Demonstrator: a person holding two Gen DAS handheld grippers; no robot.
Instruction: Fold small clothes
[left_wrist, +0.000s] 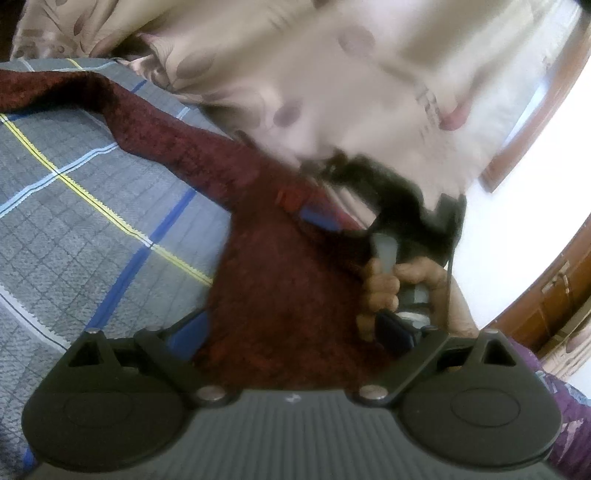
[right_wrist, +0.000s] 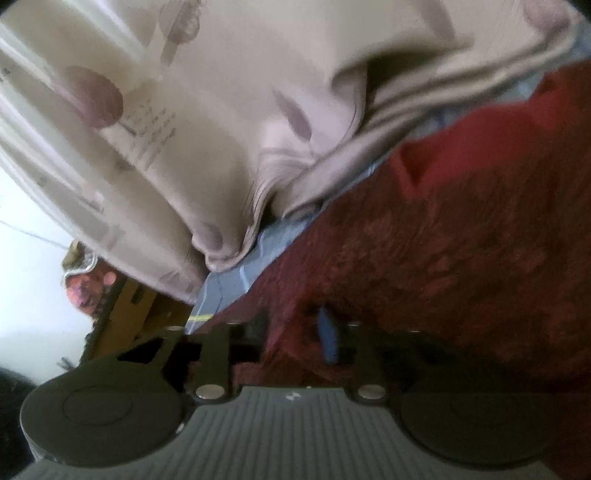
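Maroon knit garment (left_wrist: 280, 295) lies partly on our bed's grey plaid sheet (left_wrist: 92, 206), bunched between both claws. Left claw (left_wrist: 284, 354) wrapped by garment; we cannot tell its opening. Right claw (right_wrist: 295, 343) buried in same garment (right_wrist: 443, 258); opening unclear too. Beige leaf-print curtain (right_wrist: 221, 110) hangs just beyond garment.
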